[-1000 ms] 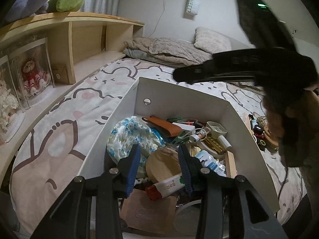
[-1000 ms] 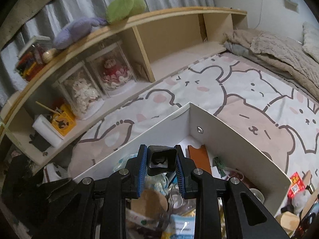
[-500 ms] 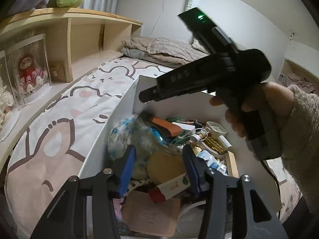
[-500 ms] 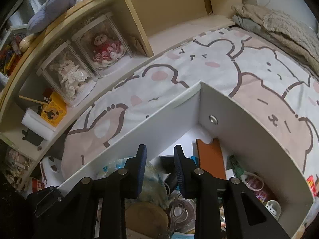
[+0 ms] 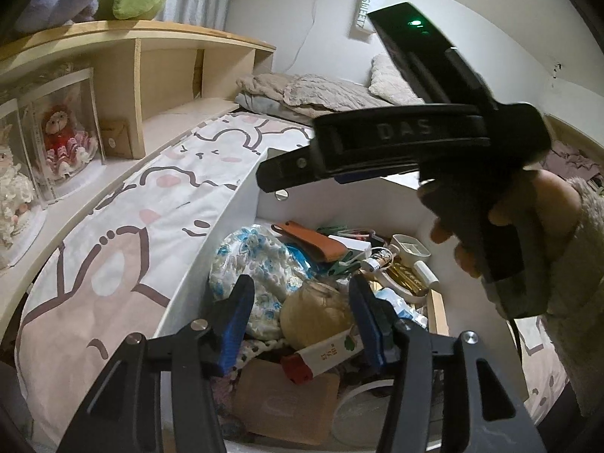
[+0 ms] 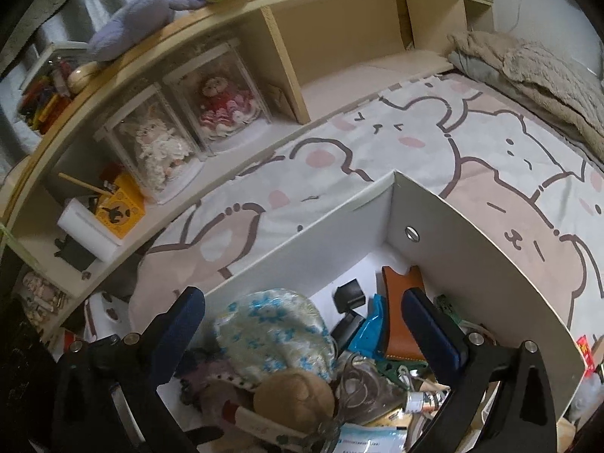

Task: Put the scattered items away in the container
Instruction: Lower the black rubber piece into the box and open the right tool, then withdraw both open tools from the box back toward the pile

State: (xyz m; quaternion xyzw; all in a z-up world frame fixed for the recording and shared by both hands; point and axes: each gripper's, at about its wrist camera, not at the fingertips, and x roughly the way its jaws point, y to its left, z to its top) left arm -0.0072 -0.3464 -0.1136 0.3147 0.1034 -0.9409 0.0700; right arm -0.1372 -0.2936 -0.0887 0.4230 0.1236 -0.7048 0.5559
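A white box [image 5: 196,264] sits on the bed and holds many small items: a blue floral pouch [image 5: 256,264], a brown leather case [image 5: 313,241], a round tan lid [image 5: 313,313], a red-capped tube [image 5: 324,355]. My left gripper [image 5: 298,317] is open and empty, low over the box's near end. My right gripper [image 6: 302,313] is open wide and empty above the box [image 6: 472,234]; it also shows from the side in the left wrist view [image 5: 377,147]. A small black cube [image 6: 349,296] lies on the box floor by the floral pouch [image 6: 275,328].
A wooden shelf unit [image 6: 287,37] with boxed dolls [image 6: 222,109] runs along the bed's left side. The bear-print sheet [image 6: 434,143] surrounds the box. Blankets and a pillow [image 5: 324,90] lie at the bed's far end. Small items [image 6: 585,351] lie outside the box's right wall.
My right gripper held a small black cube over the box, then opened; the cube now lies inside the box. The right gripper has opened wide. The left gripper barely moved.
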